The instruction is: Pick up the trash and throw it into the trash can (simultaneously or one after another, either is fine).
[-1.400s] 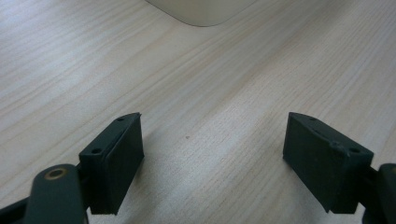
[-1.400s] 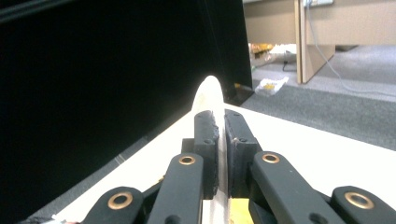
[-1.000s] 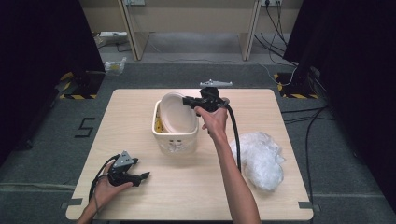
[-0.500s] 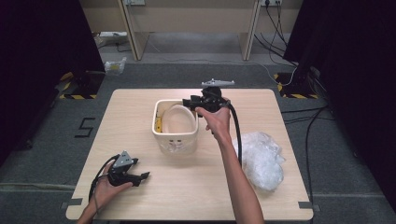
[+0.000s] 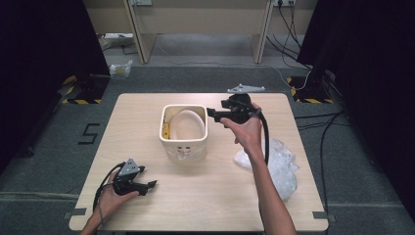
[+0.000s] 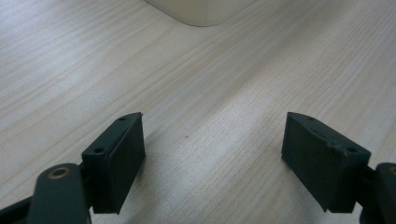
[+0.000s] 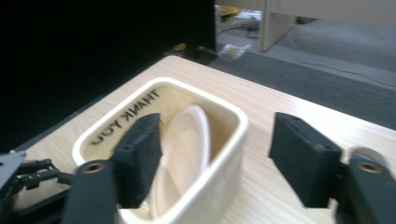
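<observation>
- The cream bin (image 5: 183,142) stands near the middle of the tabletop (image 5: 220,196), a rounded-corner tub with thick walls and small holes low on its near face.
- Inside it, a pale round plate (image 5: 187,126) stands on edge, leaning between the walls; the right gripper view shows its thin rim (image 7: 198,135) curving up to the bin's lip, with "THANK YOU" lettered on the inner wall behind.
- Something yellow peeks in at the bin's 9 o'clock inner side; I can't tell what.
- The right gripper (image 5: 211,112) hangs at the bin's 2 o'clock, just off the rim, jaws pointing at the bin. Those jaws have just been opening and now stand wide, nothing between the pads.
- The left gripper (image 5: 151,185) sits low at the bin's 7 o'clock, well apart from it; jaws spread wide over bare wood, holding nothing.
- A crumpled clear plastic bag (image 5: 276,164) lies at the bin's 4 o'clock, beside the right forearm.
</observation>
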`<state>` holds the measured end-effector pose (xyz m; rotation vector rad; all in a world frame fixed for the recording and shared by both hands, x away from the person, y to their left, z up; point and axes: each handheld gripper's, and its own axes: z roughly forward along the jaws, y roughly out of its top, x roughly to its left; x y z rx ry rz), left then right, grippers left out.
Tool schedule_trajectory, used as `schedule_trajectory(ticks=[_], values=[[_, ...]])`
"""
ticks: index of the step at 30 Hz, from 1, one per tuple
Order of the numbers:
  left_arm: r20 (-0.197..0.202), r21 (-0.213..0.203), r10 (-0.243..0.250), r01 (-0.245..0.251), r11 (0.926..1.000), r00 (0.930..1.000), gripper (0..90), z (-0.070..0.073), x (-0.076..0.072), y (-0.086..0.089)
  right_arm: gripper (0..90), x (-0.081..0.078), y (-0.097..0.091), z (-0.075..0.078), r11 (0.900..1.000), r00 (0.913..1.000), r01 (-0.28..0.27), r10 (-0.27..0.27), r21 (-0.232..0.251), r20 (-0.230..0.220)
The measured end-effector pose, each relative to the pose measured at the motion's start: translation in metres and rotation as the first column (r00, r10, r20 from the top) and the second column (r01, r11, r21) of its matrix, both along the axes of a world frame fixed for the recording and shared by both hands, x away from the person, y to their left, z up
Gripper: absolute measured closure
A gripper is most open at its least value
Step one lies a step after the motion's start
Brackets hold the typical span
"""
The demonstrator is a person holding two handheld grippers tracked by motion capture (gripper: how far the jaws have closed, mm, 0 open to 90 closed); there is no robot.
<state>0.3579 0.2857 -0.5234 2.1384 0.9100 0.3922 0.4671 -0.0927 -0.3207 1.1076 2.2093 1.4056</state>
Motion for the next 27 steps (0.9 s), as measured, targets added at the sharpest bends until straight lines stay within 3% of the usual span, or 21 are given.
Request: schedule_trajectory(ticks=[5,9,13,16,19,27], values=[[0.0,-0.001,0.0,0.0,1.0,1.0,20.4,0.0,0.0,0.0,32.3,-0.027,-0.029,0.001,0.9989,0.9996,0.028,-0.028,-0.037,0.006],[0.0,-0.001,0.0,0.0,1.0,1.0,20.4,0.0,0.0,0.0,32.2,-0.037,-0.042,-0.002,0.9978,0.9986,0.052,-0.051,-0.041,0.013],[0.001,-0.002,0.002,-0.002,1.0,1.0,20.4,0.0,0.0,0.0,31.4,-0.051,-0.065,-0.016,0.9895,0.9927,0.12,-0.118,-0.081,0.023],[0.001,-0.003,0.002,-0.002,1.0,1.0,20.4,0.0,0.0,0.0,31.4,-0.056,-0.075,-0.022,0.9878,0.9911,0.133,-0.132,-0.081,0.017],[0.0,-0.003,0.002,-0.002,1.0,1.0,20.4,0.0,0.0,0.0,31.7,-0.07,-0.094,-0.036,0.9781,0.9835,0.181,-0.18,-0.104,0.017],[0.0,0.002,-0.002,0.002,1.0,1.0,20.4,0.0,0.0,0.0,33.5,-0.088,-0.117,-0.052,0.9692,0.9749,0.222,-0.222,-0.106,0.015]])
